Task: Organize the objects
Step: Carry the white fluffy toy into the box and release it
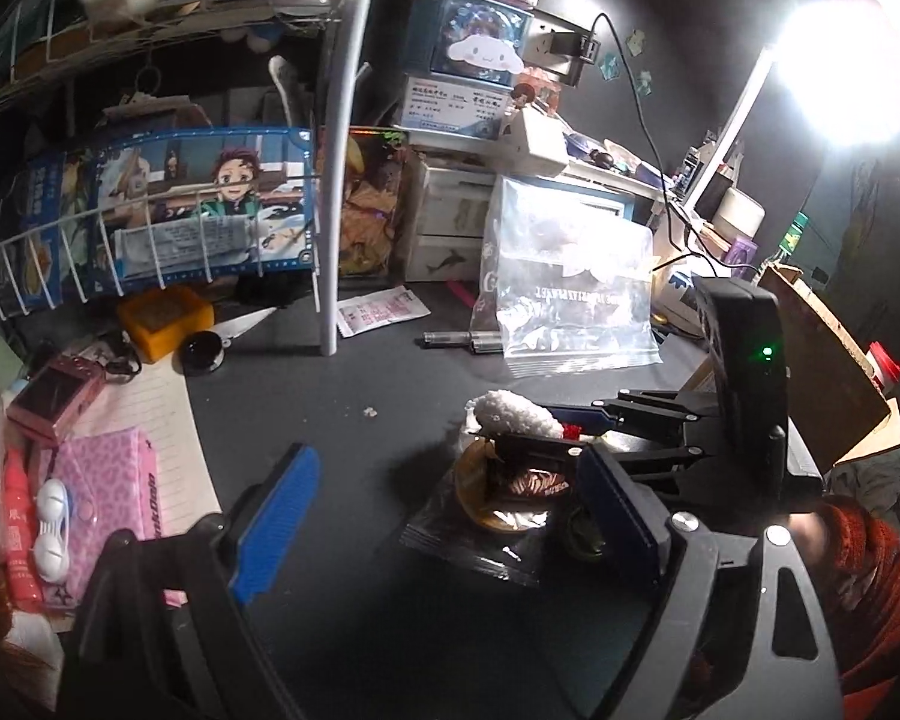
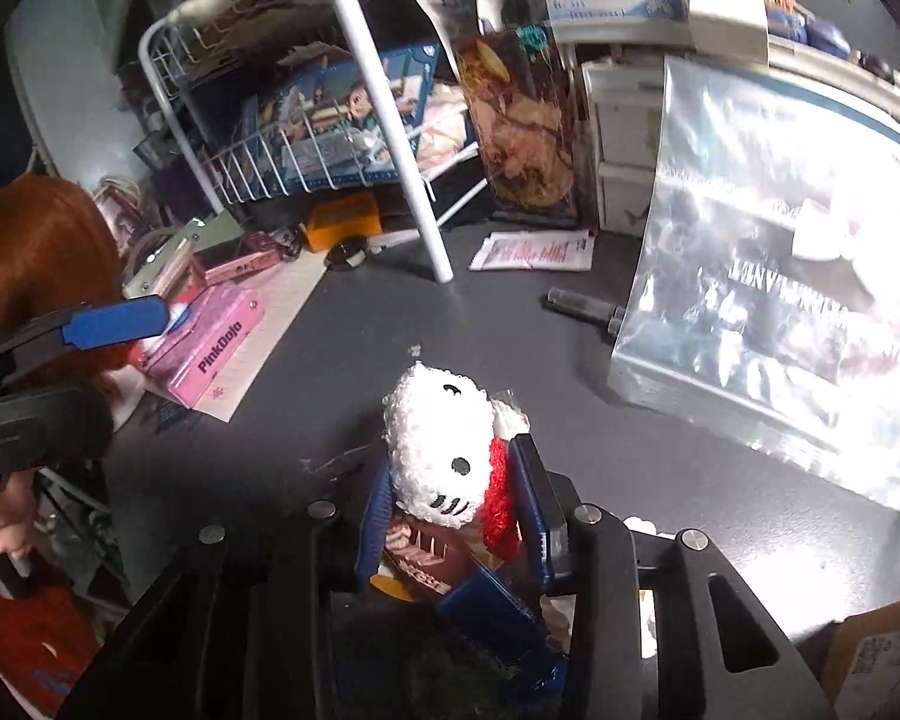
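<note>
Low in the middle of the right wrist view, the right tongs (image 2: 450, 516) are clamped on a white crocheted cat doll (image 2: 438, 450) with a red bow, its face turned up toward the camera and a dark flat packet (image 1: 486, 534) beneath it on the grey tabletop (image 2: 510, 348). From the left wrist view the same doll (image 1: 513, 414) sits right of centre, pinched between the other tool's blue pads, while the left tongs (image 1: 444, 516) stand wide apart and hold nothing, one pad just beside the packet. My guess is the pick-up step is in hand: the doll is gripped but not yet put away. Next it wants a clean lift clear of the packet, then a carry toward some spot, perhaps the white wire rack (image 2: 270, 162) at upper left; which spot I cannot tell
</note>
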Motion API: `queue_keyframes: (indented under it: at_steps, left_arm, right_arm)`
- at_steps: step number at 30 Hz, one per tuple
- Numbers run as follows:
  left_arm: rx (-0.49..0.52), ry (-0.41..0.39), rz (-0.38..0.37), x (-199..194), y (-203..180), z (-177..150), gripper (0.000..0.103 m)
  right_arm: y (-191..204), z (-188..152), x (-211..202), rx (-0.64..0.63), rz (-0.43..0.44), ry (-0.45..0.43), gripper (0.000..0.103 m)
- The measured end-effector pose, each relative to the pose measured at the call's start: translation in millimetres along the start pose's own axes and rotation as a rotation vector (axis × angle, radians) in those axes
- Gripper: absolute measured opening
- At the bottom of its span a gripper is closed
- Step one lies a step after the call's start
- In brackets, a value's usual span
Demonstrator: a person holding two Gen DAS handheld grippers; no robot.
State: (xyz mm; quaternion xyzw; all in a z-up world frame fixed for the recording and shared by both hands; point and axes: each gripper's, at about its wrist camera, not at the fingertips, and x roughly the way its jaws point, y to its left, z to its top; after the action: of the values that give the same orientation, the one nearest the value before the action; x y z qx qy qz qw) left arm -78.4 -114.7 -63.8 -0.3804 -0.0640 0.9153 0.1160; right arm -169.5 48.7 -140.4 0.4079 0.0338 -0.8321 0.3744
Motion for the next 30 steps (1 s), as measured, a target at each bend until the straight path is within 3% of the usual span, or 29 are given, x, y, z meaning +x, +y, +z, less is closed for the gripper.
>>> queue_keyframes:
  at_steps: [8, 15, 19, 30]
  left_arm:
    - [0.052, -0.016, -0.08, -10, -28, 20, 0.086]
    - [0.112, -0.034, -0.185, -31, -65, 37, 0.062]
    - [0.149, -0.056, -0.258, -47, -91, 46, 0.047]
    - [0.292, -0.059, -0.366, -43, -188, 79, 0.044]
  right_arm:
    - [37, 9, -59, -0.116, 0.009, -0.143, 0.033]
    - [68, 5, -122, -0.21, -0.012, -0.25, 0.032]
    - [73, 0, -158, -0.227, -0.076, -0.309, 0.032]
    - [29, -15, -241, -0.17, -0.283, -0.352, 0.032]
